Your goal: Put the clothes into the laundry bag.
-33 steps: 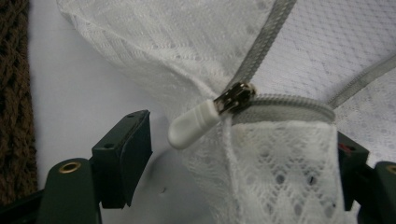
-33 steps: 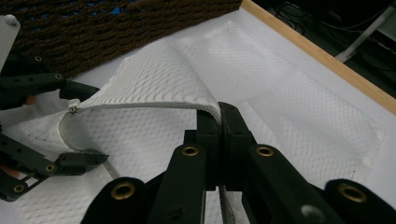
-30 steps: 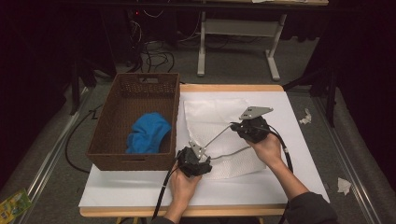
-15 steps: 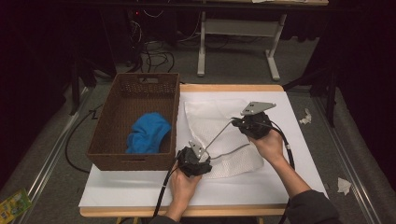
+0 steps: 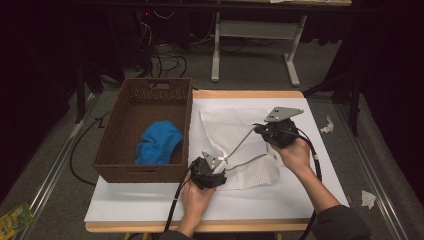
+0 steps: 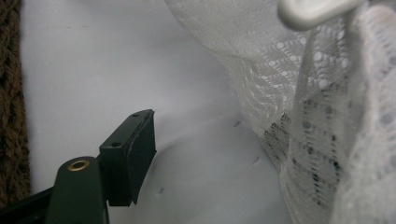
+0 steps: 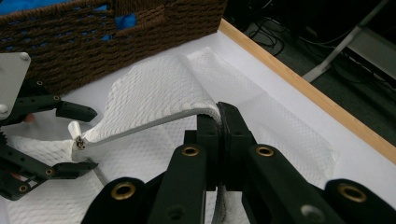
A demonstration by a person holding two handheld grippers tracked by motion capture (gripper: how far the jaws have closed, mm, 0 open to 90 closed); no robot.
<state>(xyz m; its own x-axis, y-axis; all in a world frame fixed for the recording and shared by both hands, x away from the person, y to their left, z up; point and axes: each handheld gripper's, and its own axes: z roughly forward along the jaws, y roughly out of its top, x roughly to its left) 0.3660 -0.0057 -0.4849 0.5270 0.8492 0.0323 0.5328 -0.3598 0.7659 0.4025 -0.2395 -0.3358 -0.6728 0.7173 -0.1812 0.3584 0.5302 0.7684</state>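
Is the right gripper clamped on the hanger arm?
Yes: in the right gripper view the right gripper has its jaws shut on the hanger arm under the white garment.

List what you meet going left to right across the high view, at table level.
Green packet on the floor → brown wicker basket → blue cloth inside it → left gripper → white lace garment on a white hanger → right gripper → crumpled paper scrap on the floor.
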